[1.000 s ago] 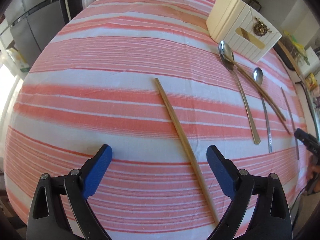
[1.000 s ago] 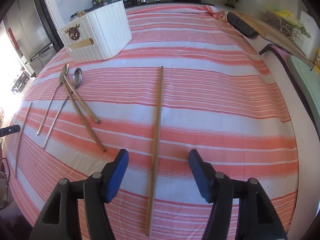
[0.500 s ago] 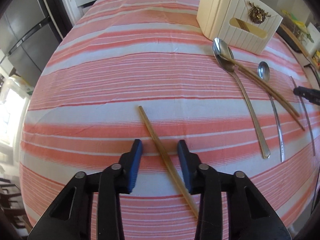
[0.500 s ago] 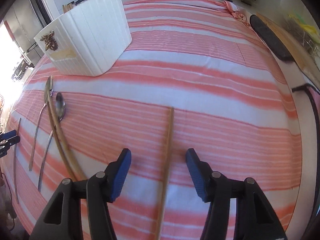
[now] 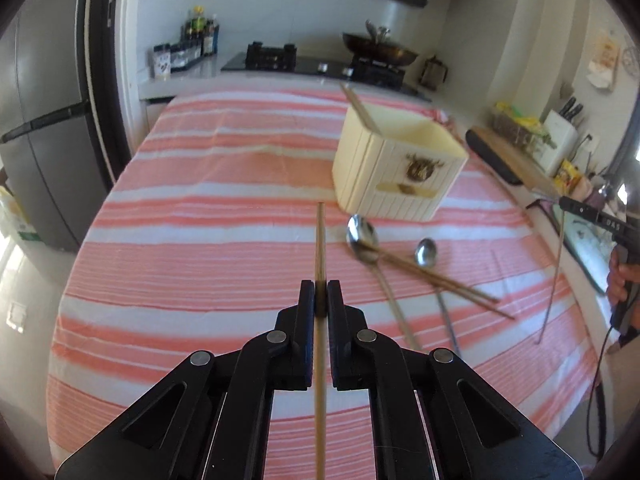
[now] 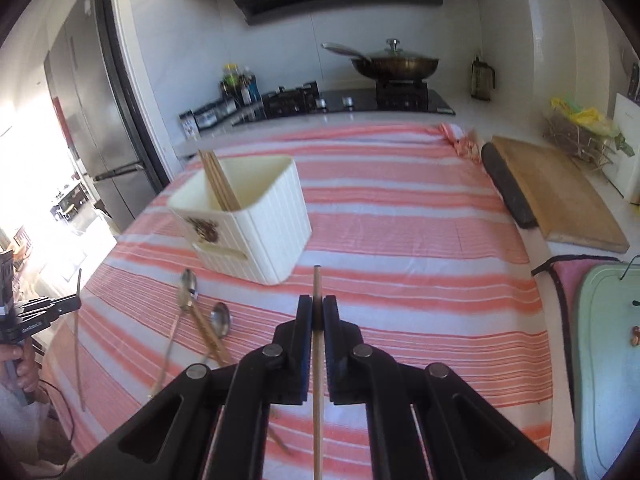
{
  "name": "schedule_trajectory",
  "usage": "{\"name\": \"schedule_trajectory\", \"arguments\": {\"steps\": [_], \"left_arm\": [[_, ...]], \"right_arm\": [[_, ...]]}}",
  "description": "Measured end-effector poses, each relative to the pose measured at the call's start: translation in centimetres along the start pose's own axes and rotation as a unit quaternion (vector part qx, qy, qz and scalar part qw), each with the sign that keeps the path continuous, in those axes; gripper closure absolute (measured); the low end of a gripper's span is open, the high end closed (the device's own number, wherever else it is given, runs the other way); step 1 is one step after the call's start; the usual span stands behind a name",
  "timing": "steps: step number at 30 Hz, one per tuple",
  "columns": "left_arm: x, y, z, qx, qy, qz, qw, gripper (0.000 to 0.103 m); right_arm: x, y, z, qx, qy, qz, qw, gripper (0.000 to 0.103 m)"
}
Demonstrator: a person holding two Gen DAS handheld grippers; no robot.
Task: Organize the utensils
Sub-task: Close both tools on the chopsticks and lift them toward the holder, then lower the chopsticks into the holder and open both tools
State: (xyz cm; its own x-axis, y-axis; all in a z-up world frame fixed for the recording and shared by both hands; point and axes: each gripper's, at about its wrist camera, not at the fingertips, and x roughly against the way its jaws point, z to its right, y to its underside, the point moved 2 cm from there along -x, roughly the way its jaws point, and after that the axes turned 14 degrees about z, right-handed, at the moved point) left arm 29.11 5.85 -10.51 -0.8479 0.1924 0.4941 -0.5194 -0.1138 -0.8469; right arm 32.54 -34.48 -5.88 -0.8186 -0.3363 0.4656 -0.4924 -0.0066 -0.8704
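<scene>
My left gripper (image 5: 320, 294) is shut on a wooden chopstick (image 5: 320, 240) and holds it above the striped cloth, pointing ahead. My right gripper (image 6: 317, 310) is shut on another wooden chopstick (image 6: 317, 284), also lifted. A cream utensil box (image 5: 396, 168) stands ahead with chopsticks leaning in it; it shows in the right wrist view (image 6: 256, 220) too. Two spoons (image 5: 362, 236) (image 5: 426, 252) and a pair of chopsticks (image 5: 440, 280) lie on the cloth in front of the box. The right gripper with its hanging chopstick shows at the left view's right edge (image 5: 592, 216).
A wooden cutting board (image 6: 556, 196) and a dark roll (image 6: 508, 188) lie at the table's right side. A green tray (image 6: 608, 360) sits at the right edge. A stove with a wok (image 6: 396, 64) is behind the table. A fridge (image 5: 44, 140) stands left.
Both grippers closed on their chopsticks and lifted them off the cloth. Both views tilted up from looking down at the table to looking across it toward the box.
</scene>
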Motion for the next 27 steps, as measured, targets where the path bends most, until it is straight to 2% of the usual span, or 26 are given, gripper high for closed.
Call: {"name": "schedule_trajectory", "arguments": {"steps": [4, 9, 16, 24, 27], "left_arm": [[3.2, -2.6, 0.5, 0.011, 0.031, 0.045, 0.9985, 0.099], [5.1, -4.0, 1.3, 0.014, 0.048, 0.071, 0.9962, 0.099], [6.7, -6.2, 1.3, 0.006, 0.054, 0.092, 0.9943, 0.099], [7.9, -11.1, 1.6, -0.002, 0.067, 0.124, 0.9900, 0.099], [8.3, -13.8, 2.0, -0.006, 0.072, 0.147, 0.9865, 0.099]], "right_arm": [[4.8, -2.0, -1.1, 0.007, -0.011, 0.046, 0.999, 0.098], [8.1, -3.5, -2.6, 0.022, -0.015, 0.096, 0.995, 0.098], [9.1, -5.8, -4.2, 0.035, -0.010, 0.138, 0.990, 0.098], [8.4, -9.2, -5.8, 0.055, -0.010, 0.163, 0.985, 0.098], [8.3, -10.8, -6.4, 0.063, -0.013, 0.186, 0.980, 0.098]]}}
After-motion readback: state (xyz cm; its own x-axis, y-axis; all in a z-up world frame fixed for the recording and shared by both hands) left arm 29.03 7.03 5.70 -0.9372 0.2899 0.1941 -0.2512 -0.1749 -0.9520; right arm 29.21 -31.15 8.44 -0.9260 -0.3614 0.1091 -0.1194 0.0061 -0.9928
